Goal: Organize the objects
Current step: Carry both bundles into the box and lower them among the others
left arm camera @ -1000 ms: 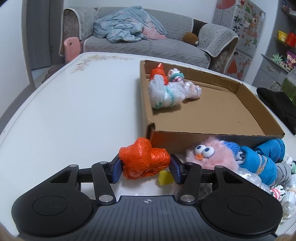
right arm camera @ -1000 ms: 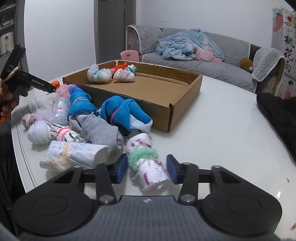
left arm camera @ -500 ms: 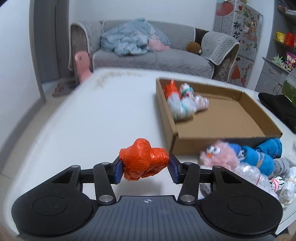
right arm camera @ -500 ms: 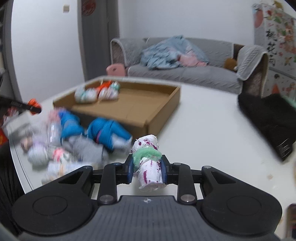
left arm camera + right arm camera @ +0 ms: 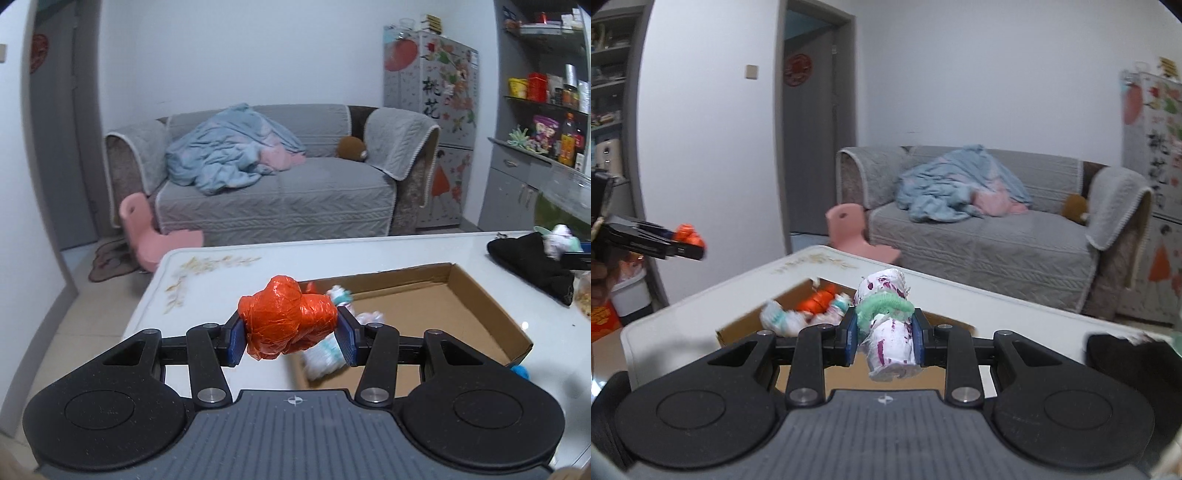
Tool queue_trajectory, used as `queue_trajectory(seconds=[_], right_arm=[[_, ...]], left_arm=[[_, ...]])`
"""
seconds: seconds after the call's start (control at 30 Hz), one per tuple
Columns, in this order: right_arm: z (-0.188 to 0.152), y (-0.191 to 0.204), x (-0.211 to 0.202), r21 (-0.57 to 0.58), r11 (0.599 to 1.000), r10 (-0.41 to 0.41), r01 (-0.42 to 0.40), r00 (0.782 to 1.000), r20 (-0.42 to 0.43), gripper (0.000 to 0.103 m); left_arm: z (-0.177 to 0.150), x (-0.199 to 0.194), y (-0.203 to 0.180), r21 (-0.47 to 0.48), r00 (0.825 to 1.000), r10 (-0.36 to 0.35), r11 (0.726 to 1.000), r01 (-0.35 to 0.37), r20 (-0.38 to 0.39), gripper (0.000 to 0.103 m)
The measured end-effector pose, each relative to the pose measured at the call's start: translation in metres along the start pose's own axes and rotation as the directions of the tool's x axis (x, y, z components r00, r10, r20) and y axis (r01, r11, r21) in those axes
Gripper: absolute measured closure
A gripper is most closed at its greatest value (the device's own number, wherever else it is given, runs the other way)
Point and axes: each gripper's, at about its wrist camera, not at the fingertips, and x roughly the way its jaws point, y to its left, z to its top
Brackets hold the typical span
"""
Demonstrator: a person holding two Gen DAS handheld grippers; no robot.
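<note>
Presently: left gripper (image 5: 291, 338) clamped on orange plastic bundle (image 5: 288, 321); right gripper (image 5: 884, 341) clamped on green-banded sock roll (image 5: 888, 325). Advice: lower both into cardboard box (image 5: 491, 306) beside its far-corner bundles before releasing.

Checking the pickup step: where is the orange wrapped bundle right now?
In the left wrist view the orange wrapped bundle is clamped in the left gripper, lifted above the near left corner of the cardboard box.
</note>
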Motion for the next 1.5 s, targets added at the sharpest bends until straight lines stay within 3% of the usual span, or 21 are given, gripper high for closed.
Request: queue_trajectory(seconds=[0.47,1.0,1.27,1.5], right_arm=[[0.011,0.030,0.119,-0.002,0.988,0.150,-0.152,0.976,-0.156,0.077],[0.008,0.044,0.144,-0.083,0.967,0.210,-0.241,0.936,-0.281,0.077],[0.003,0.045,0.159,-0.096,0.958,0.225,-0.269,0.917,-0.330,0.076],[-0.003,0.048,0.179,-0.112,0.954,0.215,-0.277,0.898,-0.384,0.076]], left_arm=[[-0.015,0.084,-0.034,0.022,0.984,-0.104,0.994,0.109,-0.147,0.048],[-0.037,0.114,-0.040,0.098,0.956,-0.125,0.983,0.155,-0.265,0.048],[-0.044,0.128,-0.041,0.068,0.925,-0.142,0.982,0.177,-0.351,0.048],[-0.047,0.149,-0.036,0.012,0.907,-0.133,0.988,0.151,-0.400,0.048]])
